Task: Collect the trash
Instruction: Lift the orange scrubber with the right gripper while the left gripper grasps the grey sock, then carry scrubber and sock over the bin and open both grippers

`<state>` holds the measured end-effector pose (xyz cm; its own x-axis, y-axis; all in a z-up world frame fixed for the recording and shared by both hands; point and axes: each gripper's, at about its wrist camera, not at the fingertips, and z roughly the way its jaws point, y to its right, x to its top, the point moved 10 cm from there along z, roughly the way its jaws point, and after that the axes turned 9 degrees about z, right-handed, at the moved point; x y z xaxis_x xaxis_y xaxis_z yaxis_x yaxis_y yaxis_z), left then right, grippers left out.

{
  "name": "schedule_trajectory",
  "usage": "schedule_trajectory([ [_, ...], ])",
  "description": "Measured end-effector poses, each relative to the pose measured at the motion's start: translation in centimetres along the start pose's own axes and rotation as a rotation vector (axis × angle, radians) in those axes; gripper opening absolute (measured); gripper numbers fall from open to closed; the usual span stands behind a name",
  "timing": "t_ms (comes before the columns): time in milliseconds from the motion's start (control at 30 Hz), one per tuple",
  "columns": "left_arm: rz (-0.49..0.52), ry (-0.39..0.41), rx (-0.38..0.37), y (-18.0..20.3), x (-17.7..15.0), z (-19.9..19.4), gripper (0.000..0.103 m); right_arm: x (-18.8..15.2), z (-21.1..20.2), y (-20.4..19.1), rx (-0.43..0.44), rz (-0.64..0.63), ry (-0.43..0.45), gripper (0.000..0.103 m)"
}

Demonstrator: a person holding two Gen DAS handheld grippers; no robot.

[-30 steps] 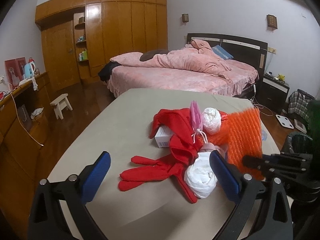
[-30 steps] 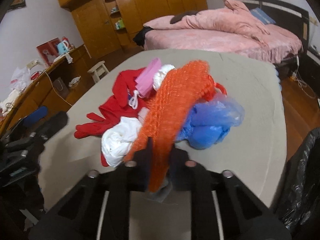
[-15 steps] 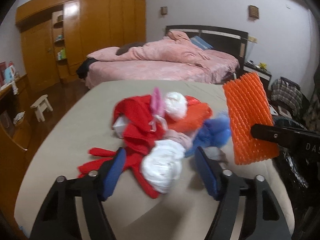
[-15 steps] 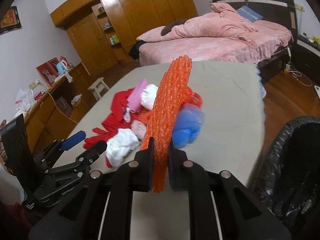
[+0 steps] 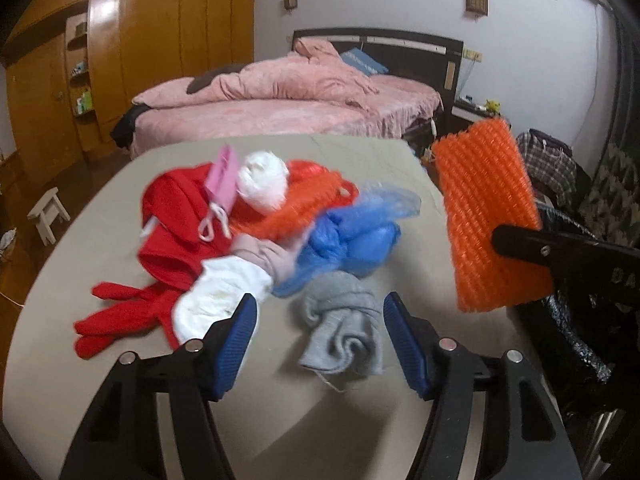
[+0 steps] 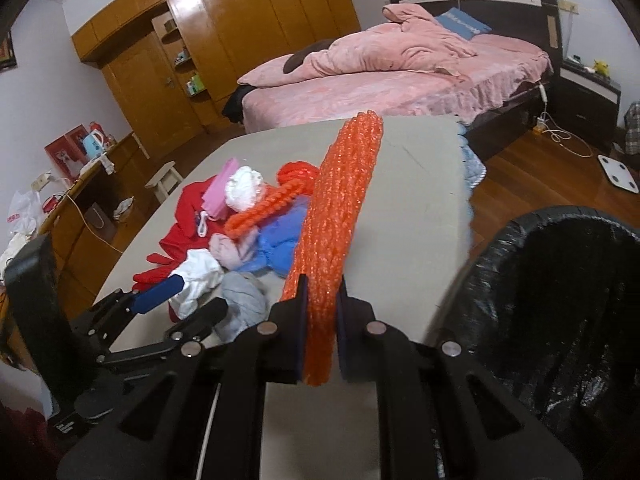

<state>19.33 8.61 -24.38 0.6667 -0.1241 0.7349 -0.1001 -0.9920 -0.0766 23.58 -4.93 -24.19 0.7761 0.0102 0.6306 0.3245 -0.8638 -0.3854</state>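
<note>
My right gripper is shut on an orange foam net and holds it above the table's right edge, beside a bin lined with a black bag. The net also shows in the left wrist view. My left gripper is open, its blue pads either side of a grey cloth bundle on the beige table. Behind it lies a pile: red gloves, white wads, a blue plastic bag, another orange net, a pink item.
A bed with pink bedding stands behind the table. Wooden wardrobes line the back wall. A small white stool is on the floor at left. A white scale lies on the floor at right.
My right gripper lifted the orange net off the pile and carried it right, toward the black-lined bin. My left gripper moved right and forward, now straddling the grey cloth bundle.
</note>
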Motion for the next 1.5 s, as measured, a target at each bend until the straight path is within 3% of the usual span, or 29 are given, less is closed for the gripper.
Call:
schedule_trajectory([
  [100, 0.009, -0.036, -0.003, 0.8, -0.6, 1.0, 0.061, -0.1, -0.2, 0.5, -0.005, 0.009, -0.002, 0.011],
  [200, 0.007, -0.067, -0.023, 1.3, -1.2, 1.9, 0.039, -0.3, -0.5, 0.8, -0.009, 0.004, -0.003, 0.011],
  [333, 0.013, -0.049, -0.030, 1.7, -0.9, 1.6, 0.026, -0.1, -1.1, 0.8, -0.008, 0.003, 0.003, 0.012],
  [567, 0.013, 0.027, -0.037, 2.9, 1.2, -1.3, 0.025, 0.2, -3.3, 1.4, -0.014, 0.012, 0.037, 0.012],
  [767, 0.047, 0.090, -0.091, 5.6, 4.0, -3.7, 0.025, 0.5, -6.5, 3.5, -0.056, 0.035, 0.079, 0.012],
  [1200, 0.155, 0.136, -0.284, 16.6, 7.0, -4.7, 0.025, -1.0, -13.9, 13.2, -0.246, 0.139, 0.155, 0.012],
  [1500, 0.217, 0.139, -0.398, 23.3, 8.5, -3.6, 0.025, -3.0, -16.8, 18.5, -0.349, 0.210, 0.169, 0.014],
])
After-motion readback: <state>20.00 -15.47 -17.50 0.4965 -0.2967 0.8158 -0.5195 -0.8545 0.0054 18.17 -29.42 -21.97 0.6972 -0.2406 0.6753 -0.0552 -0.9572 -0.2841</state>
